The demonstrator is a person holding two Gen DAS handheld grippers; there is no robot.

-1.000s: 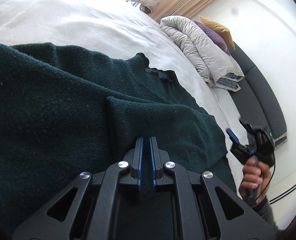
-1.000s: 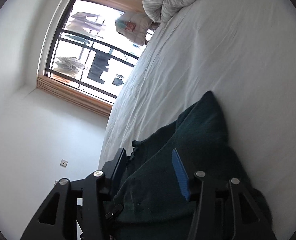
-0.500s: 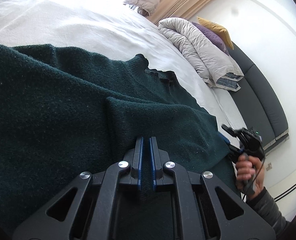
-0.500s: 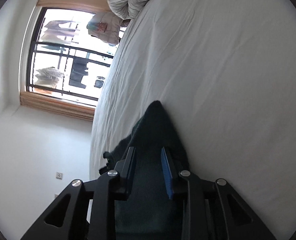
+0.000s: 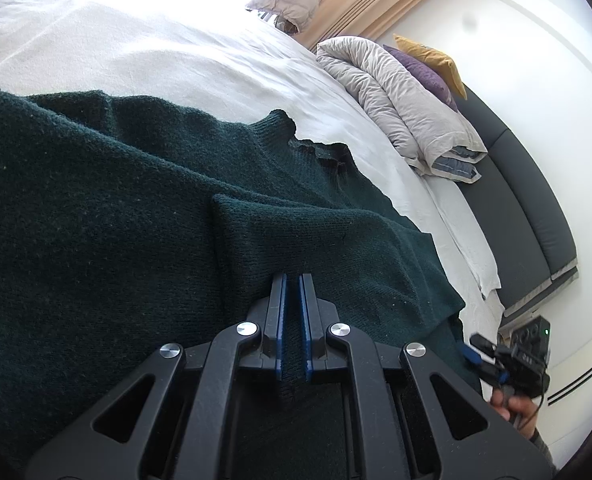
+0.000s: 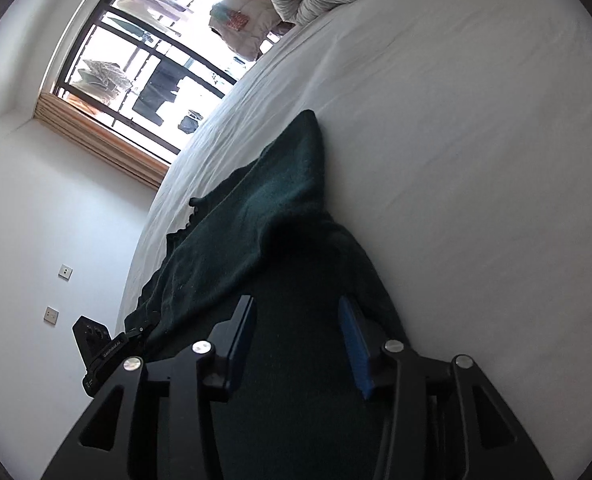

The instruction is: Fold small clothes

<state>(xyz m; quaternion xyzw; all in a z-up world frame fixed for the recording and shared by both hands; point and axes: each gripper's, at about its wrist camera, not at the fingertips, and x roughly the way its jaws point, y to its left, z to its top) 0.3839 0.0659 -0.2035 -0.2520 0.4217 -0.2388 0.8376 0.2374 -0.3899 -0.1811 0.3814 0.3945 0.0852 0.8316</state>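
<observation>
- Bedroom setting: a white bed sheet [image 5: 144,40] serves as the folding surface, with a rolled grey duvet [image 5: 395,92] at its far end and a barred window [image 6: 136,64] beyond.
- Task item: a dark green knit sweater [image 5: 96,208] lies spread across the near part of the sheet, its ribbed neckline [image 5: 280,120] pointing toward the duvet; one layer is already doubled over the body.
- Left gripper [image 5: 294,312]: jaws drawn narrow and clamped on a ridge of the sweater's knit, which passes between the blue pads. It acts as the anchor.
- Right gripper [image 6: 296,340]: jaws about half apart, having just been opening again. Dark knit lies between and beneath the fingers, but the pads do not appear to press on it. In the left wrist view this tool sits at the sweater's near right edge, in a hand [image 5: 515,404].
- Step in hand, as judged: securing the right edge so both tools can carry one fold together.
- Doing it well: seat the right pads fully over the fabric edge before closing, taking all layers, not only the top one.
- Keep the left clamp firm so the fabric between the tools is taut but unstretched.
- Risk: a shallow bite on loose knit may slip, leaving a skewed crease.
</observation>
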